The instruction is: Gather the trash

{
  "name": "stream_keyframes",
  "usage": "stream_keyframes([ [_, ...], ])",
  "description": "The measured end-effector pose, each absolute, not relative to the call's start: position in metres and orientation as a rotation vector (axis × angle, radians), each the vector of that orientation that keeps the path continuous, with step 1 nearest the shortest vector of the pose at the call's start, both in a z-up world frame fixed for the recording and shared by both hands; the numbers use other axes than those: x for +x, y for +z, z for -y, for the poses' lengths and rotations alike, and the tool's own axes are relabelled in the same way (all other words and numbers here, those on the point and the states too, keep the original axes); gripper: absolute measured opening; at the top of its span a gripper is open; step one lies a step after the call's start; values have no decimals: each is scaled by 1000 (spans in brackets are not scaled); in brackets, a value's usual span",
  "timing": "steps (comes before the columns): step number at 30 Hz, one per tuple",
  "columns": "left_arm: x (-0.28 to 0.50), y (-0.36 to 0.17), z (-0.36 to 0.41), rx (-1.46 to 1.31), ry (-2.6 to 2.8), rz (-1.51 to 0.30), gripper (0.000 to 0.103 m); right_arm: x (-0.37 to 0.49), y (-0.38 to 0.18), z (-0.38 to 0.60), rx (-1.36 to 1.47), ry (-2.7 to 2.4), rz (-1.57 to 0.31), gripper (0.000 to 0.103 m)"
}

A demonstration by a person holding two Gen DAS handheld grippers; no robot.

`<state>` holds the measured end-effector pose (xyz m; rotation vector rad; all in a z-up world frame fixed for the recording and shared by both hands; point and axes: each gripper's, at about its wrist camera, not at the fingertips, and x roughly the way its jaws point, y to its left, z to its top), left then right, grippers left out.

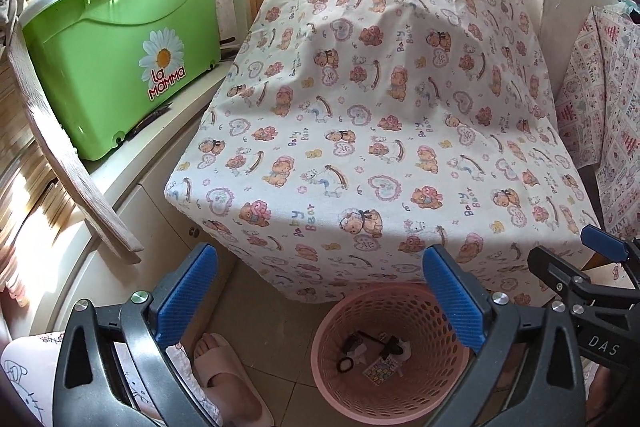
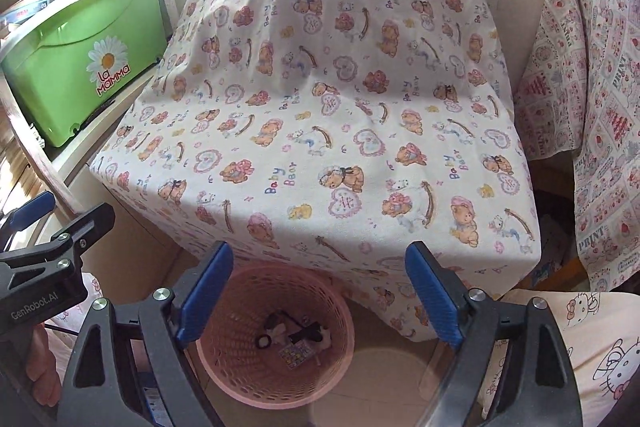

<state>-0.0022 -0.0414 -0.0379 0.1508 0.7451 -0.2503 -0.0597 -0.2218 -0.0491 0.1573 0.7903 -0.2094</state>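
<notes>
A pink perforated waste basket (image 1: 340, 311) stands on the tiled floor in front of a table draped in a teddy-bear cloth (image 1: 380, 107). Several pieces of trash (image 1: 378, 353) lie at its bottom: dark bits, white paper and a colourful wrapper. The basket also shows in the right wrist view (image 2: 240, 291), with the trash (image 2: 294, 339) inside. My left gripper (image 1: 320, 299) is open and empty above the basket. My right gripper (image 2: 320, 291) is open and empty, above the basket's right rim. The right gripper also shows at the right edge of the left wrist view (image 1: 576, 267).
A green "La Mamma" bin (image 1: 120, 55) sits on a white cabinet (image 1: 132, 195) at the left. A wooden board (image 1: 68, 163) leans against the cabinet. A patterned cloth (image 2: 592, 107) hangs at the right. A slippered foot (image 1: 228, 375) stands left of the basket.
</notes>
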Motion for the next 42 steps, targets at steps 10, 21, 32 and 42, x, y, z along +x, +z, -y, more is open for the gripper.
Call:
stream_keyframes([
  [10,-1,-39,40,148,-236,-749,101,-60,-46,217,142,-203,-772,91],
  [21,-3,-36,37,137,-236,-727,101,-61,-46,214,140,-191,-764,91],
  [32,-2,-34,35,130,-237,-718,101,-63,-44,213,146,-178,-754,91],
  [42,0,-35,31,113,-213,-728,101,-59,-47,208,126,-188,-760,91],
])
